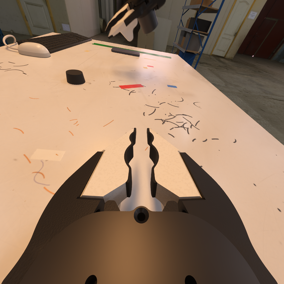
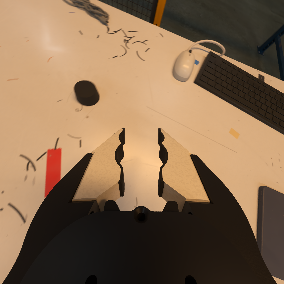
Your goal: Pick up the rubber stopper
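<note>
The rubber stopper point(image 1: 75, 76) is a black tapered plug standing on the white table point(image 1: 107, 107), far ahead and to the left of my left gripper point(image 1: 141, 129). The left gripper's jaws are nearly together with only a narrow gap, and nothing is between them. In the right wrist view the stopper point(image 2: 86, 93) stands ahead and to the left of my right gripper point(image 2: 141, 129), which is open and empty above the table. The right gripper also shows in the left wrist view point(image 1: 119, 33), in the air over the table's far side.
A white mouse point(image 1: 33, 50) point(image 2: 183, 66) and a black keyboard point(image 1: 56, 40) point(image 2: 242, 90) lie at one table edge. A dark flat slab point(image 1: 125, 51) point(image 2: 272, 222) lies near a green tape strip. Red tape point(image 1: 131, 86) point(image 2: 53, 170) marks the table. A blue shelf rack point(image 1: 198, 27) stands beyond.
</note>
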